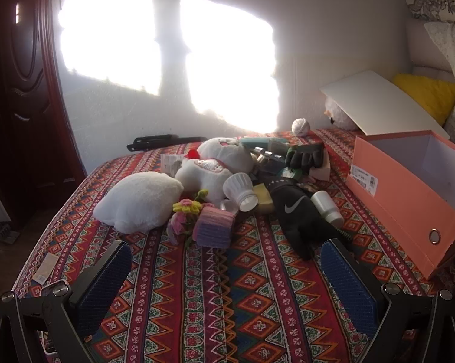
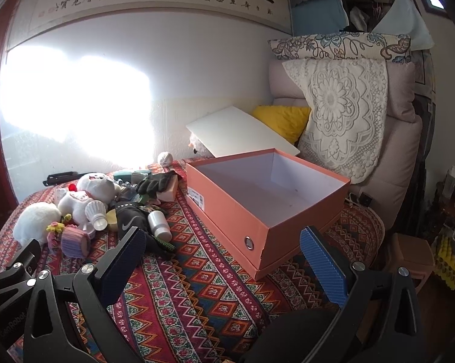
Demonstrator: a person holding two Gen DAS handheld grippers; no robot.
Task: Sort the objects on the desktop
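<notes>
Both your left claw (image 1: 224, 275) and right claw (image 2: 224, 260) hang wide and empty above the red patterned cloth (image 1: 227, 302). The pile of plush toys, bottles and a black glove (image 1: 294, 208) lies ahead of the left claw. The open orange cardboard box (image 2: 227, 208) sits just right of the pile, empty.

Both wrist views look low across the patterned cloth (image 1: 227, 287) toward the sunlit wall, sharing the toy pile (image 2: 85, 205) and orange box (image 2: 257, 211), the right view turned further rightward.
</notes>
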